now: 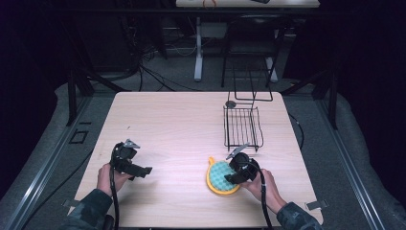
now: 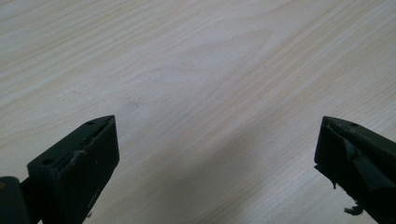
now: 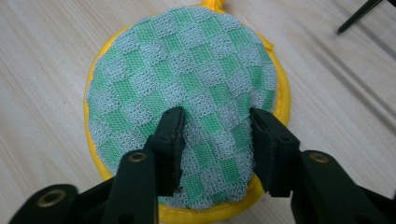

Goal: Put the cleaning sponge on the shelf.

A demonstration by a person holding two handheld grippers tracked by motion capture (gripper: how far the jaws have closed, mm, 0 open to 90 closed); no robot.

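High view: I am holding one claw in each hand over a pale wooden tabletop (image 1: 182, 120). My left claw (image 1: 142, 170) is hovering at the near left, pointing toward the right, with my left hand (image 1: 109, 178) gripping it from behind and its cable trailing back toward me.

Left gripper view: my left claw (image 2: 217, 154) is standing wide, its two black jaws far apart at the lower corners, with bare wood grain between them and nothing held.

High view: my right claw (image 1: 231, 179) is resting at the near right on a round scrubbing pad (image 1: 221, 176), which is lying flat on the tabletop just nearer than a black wire rack (image 1: 242, 127). My right hand (image 1: 262, 184) is holding the claw from the near right side. The rack is sitting at the far right of the tabletop, apart from the pad.

Right gripper view: my right claw (image 3: 217, 128) is standing narrowly parted, both jaws pressing down on the near part of the scrubbing pad (image 3: 187, 74) and bunching a fold of its green-and-grey checked mesh between them. The pad's yellow rim is showing all round, with a small yellow loop at its far edge. A thin black leg of the wire rack (image 3: 359, 14) is crossing the far right corner.
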